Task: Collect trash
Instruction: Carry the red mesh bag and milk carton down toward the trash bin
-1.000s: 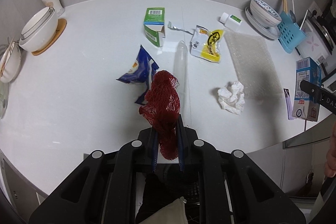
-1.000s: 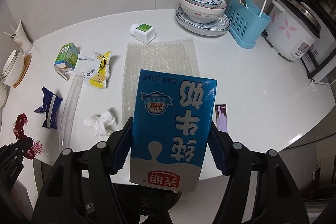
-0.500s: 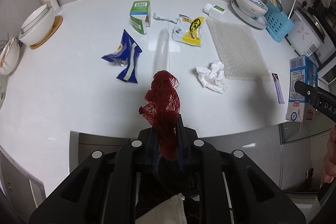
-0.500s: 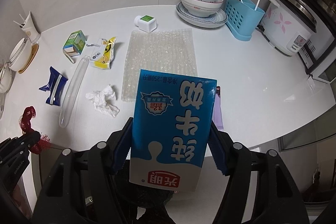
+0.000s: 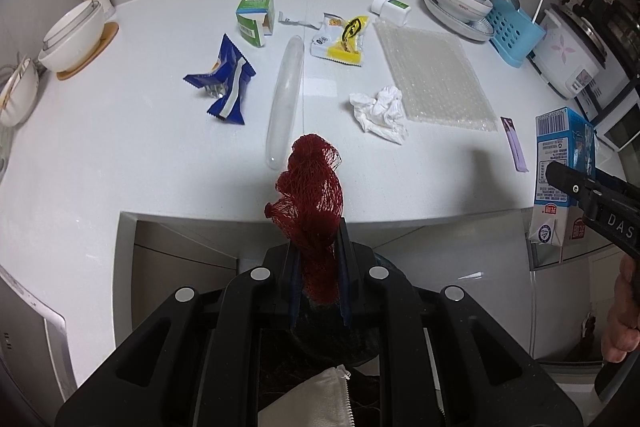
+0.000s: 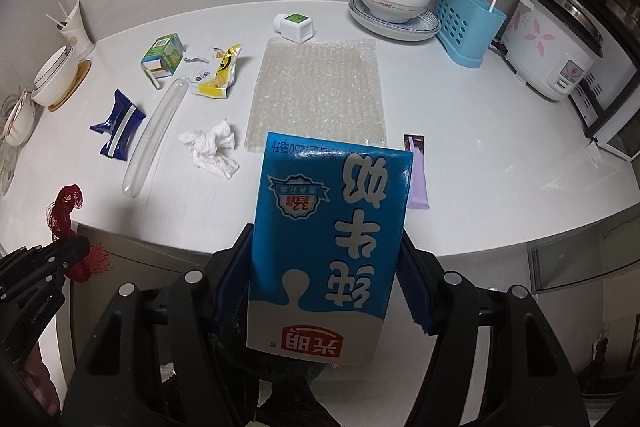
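The left gripper (image 5: 318,267) clamps a red mesh net (image 5: 310,203) at six o'clock off the counter (image 5: 120,147) edge, while the right gripper (image 6: 324,279) grips an inverted blue milk carton (image 6: 328,243) at six o'clock.

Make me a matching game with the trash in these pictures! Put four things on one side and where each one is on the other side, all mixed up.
Things:
1. red mesh net
2. blue milk carton
3. crumpled white tissue
4. green carton

Places:
A. lying on the counter beside the bubble wrap
B. pinched in the left gripper
C. at the back of the counter, near the yellow wrapper
D. clamped in the right gripper

Pairs: 1-B, 2-D, 3-A, 4-C
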Tool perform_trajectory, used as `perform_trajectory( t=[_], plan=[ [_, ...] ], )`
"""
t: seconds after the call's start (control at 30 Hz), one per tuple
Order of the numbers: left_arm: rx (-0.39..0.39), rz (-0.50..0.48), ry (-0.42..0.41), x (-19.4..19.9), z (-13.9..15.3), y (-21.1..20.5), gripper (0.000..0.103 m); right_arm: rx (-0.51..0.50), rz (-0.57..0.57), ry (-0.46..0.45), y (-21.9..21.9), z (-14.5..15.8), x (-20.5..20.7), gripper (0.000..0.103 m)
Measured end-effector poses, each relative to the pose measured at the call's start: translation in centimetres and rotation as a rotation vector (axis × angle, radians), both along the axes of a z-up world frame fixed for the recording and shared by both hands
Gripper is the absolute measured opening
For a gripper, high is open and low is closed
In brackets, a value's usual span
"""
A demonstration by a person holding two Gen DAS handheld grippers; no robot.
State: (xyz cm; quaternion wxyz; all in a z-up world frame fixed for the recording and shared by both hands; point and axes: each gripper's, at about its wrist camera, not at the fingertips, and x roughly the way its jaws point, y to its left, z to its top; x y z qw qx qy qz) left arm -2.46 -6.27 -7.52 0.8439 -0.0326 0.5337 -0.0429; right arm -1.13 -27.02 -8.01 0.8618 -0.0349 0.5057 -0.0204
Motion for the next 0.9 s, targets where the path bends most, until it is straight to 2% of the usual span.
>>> perform_trajectory(
  t=[0.9],
  plan=[
    [-0.01, 0.008, 0.016, -5.5, -2.8, -1.7, 0.014, 0.024, 0.085, 0.048, 0.3, -3.1, -6.2, 0.063]
  ],
)
